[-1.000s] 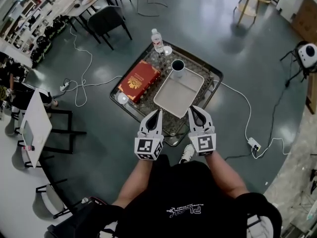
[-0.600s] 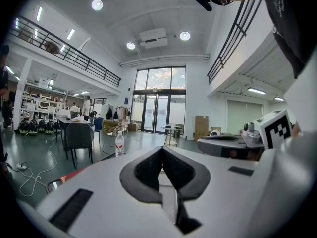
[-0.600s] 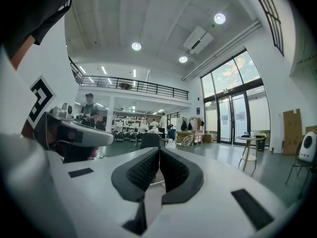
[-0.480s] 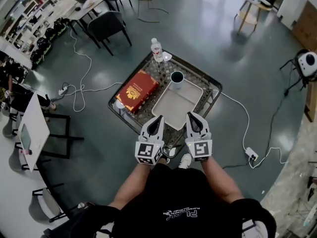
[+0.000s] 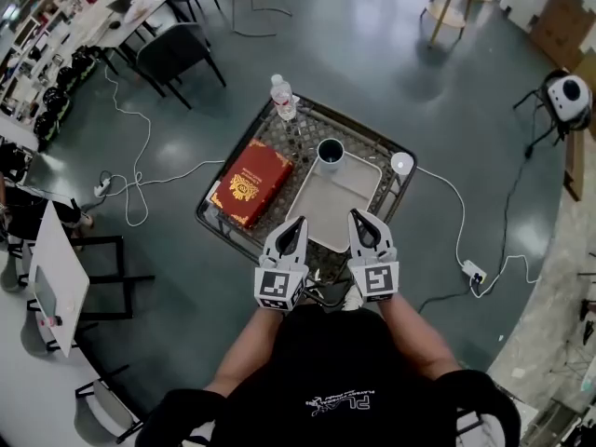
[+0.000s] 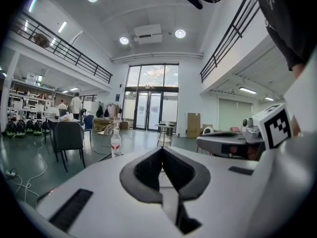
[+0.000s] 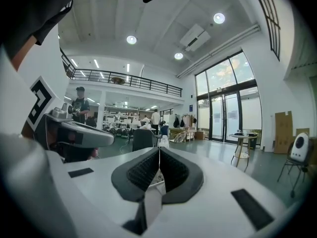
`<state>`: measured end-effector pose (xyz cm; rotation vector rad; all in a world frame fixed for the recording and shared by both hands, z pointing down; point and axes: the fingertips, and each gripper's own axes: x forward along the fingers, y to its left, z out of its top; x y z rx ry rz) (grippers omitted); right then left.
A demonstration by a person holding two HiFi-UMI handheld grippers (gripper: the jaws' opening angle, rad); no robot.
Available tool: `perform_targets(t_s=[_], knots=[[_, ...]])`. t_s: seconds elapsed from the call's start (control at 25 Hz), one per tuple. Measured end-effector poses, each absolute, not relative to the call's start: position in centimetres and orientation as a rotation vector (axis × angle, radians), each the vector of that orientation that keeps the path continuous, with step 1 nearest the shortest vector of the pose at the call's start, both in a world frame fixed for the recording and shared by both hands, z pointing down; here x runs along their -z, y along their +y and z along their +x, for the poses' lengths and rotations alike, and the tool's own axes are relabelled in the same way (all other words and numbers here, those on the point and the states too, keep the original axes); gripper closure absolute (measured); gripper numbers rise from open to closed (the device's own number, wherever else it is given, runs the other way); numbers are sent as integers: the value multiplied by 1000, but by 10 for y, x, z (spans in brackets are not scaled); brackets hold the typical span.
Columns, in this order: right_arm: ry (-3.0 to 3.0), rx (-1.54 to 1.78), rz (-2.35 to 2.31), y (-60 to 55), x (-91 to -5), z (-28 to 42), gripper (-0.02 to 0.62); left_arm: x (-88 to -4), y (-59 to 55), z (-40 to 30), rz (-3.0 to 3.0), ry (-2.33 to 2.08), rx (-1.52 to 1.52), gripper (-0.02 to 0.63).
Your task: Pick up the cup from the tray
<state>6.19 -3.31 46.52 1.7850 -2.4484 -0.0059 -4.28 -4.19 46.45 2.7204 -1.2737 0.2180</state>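
A dark-rimmed white cup (image 5: 330, 153) stands at the far end of a pale rectangular tray (image 5: 331, 201) on a low dark table (image 5: 250, 239). My left gripper (image 5: 296, 222) and right gripper (image 5: 357, 216) hover side by side over the table's near edge, well short of the cup. Both are shut with nothing between the jaws. In the left gripper view the left gripper (image 6: 162, 149) points level across the room, and in the right gripper view the right gripper (image 7: 158, 149) does the same. The cup and tray do not appear in either gripper view.
A red book (image 5: 249, 182) lies left of the tray and a water bottle (image 5: 282, 98) stands at the table's far corner. A white cable (image 5: 463, 220) runs across the floor on the right. Chairs (image 5: 173, 52) and desks stand at the far left.
Both grippers have drawn back slightly toward the near edge of the table and stayed shut. The view has shifted, so the table sits a little lower in the head view.
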Motion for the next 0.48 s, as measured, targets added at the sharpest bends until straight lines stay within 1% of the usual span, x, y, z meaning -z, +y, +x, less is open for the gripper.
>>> perform_targets(t_s=[0.32,0.48], knots=[[-2326,-101,1878,-65,-484,48,586,-476,-85,-55,2732,-1166,-189,598],[-2289,-83,1896,-82,-488,41,586,-476,-105,-62,2742,-1135,-157,598]])
